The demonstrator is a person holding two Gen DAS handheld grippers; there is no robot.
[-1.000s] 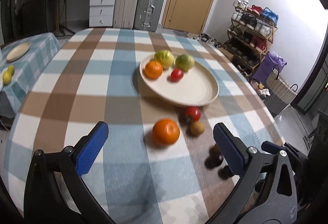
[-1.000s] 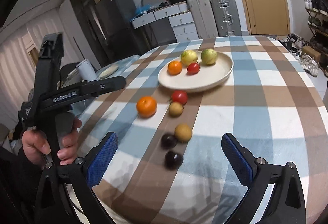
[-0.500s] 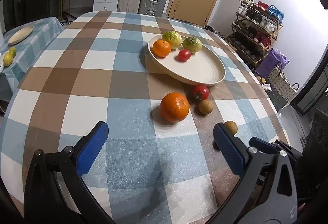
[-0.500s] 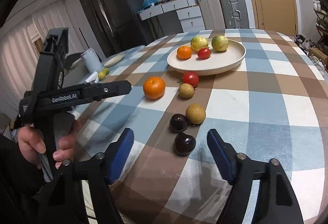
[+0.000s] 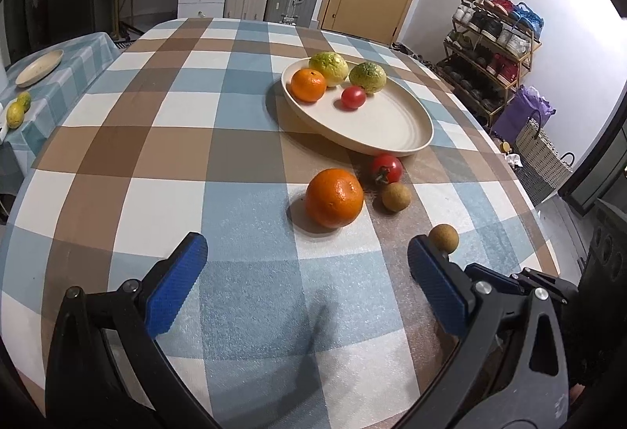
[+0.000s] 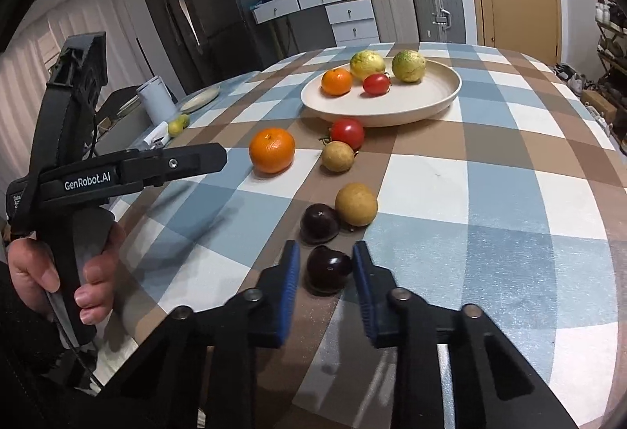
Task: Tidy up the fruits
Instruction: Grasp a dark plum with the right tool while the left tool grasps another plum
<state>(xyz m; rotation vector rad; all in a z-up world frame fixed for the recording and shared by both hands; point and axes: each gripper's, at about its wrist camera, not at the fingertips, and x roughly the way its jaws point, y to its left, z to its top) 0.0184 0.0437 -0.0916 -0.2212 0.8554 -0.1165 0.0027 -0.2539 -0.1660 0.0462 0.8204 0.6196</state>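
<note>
A: Bracketing the near dark plum [image 6: 328,268], the right gripper [image 6: 326,282] has one blue pad on either side of it; the jaws stand narrowly apart, and contact with the fruit skin cannot be confirmed.

B: Left gripper [image 5: 307,286] status?

A: Jaws wide apart, nothing between them. It sits low over the checked tablecloth [image 5: 156,154]. The large orange [image 5: 334,197] lies at 12 o'clock from it, well clear of the pads.

B: Position of loose fruit, right wrist view?

A: From the near plum: second dark plum [image 6: 319,223] at 12 o'clock, just beside it. A tan round fruit [image 6: 356,204] touches that second plum at its 3 o'clock. A smaller tan fruit [image 6: 337,156] and a red tomato [image 6: 347,132] follow further along 12 o'clock, touching each other. The large orange is at 11 o'clock, apart from the row.

B: Plate [image 6: 431,103] contents?

A: Small orange [image 6: 336,81], cherry tomato [image 6: 376,83], two yellow-green citrus [image 6: 366,64] [image 6: 408,65], grouped at the far left part. The tomato on the cloth lies just beside the plate's near rim.
</note>
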